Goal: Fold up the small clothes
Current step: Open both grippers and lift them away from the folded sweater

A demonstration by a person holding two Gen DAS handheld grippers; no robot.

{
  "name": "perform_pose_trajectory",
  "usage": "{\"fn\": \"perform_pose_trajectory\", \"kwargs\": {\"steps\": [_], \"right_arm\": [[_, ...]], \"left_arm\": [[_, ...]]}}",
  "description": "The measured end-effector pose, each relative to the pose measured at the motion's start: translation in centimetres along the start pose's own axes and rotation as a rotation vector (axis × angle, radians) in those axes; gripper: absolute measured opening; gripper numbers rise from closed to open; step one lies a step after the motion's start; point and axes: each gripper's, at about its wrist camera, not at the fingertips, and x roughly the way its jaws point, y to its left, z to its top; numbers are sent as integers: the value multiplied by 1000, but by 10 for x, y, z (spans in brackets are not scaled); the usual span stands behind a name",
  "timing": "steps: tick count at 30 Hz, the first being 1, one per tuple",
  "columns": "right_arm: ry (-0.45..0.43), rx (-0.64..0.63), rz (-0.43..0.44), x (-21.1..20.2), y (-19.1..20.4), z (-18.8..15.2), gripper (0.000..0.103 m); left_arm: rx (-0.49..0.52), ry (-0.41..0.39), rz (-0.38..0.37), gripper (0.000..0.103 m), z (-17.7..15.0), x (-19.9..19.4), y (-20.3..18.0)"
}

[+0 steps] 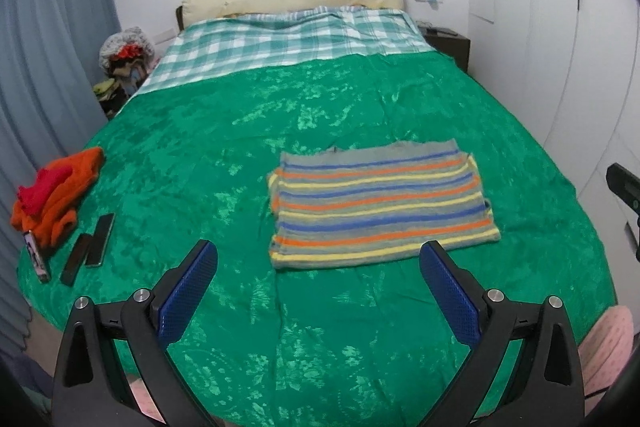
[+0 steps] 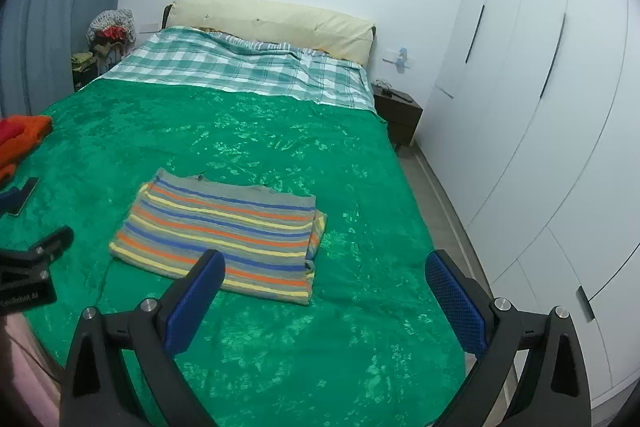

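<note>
The blue-padded fingers of the left gripper stand spread wide and empty above the near edge of the bed, and the right gripper hangs just as wide and empty beside it. The striped garment lies flat mid-bed on the green velvet blanket, already squared into a rectangle, likely so both ends stay reachable. The orange clothes (apparently awaiting their turn) are heaped at the left edge, well apart.

In the right wrist view, the black body of the left gripper at the near left edge carries one line of small white lettering. It is blurred and partly cut off; it looks like "...Robot AI", but the first letters cannot be made out. Nothing else is legible.
</note>
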Motion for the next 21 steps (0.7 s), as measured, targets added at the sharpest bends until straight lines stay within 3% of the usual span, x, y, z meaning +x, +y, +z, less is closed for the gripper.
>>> {"fn": "perform_pose_trajectory", "kwargs": {"steps": [21], "right_arm": [[25,23,-19,25,-26,-3,99]], "left_arm": [[66,29,-9,101,1,9,-29]]}}
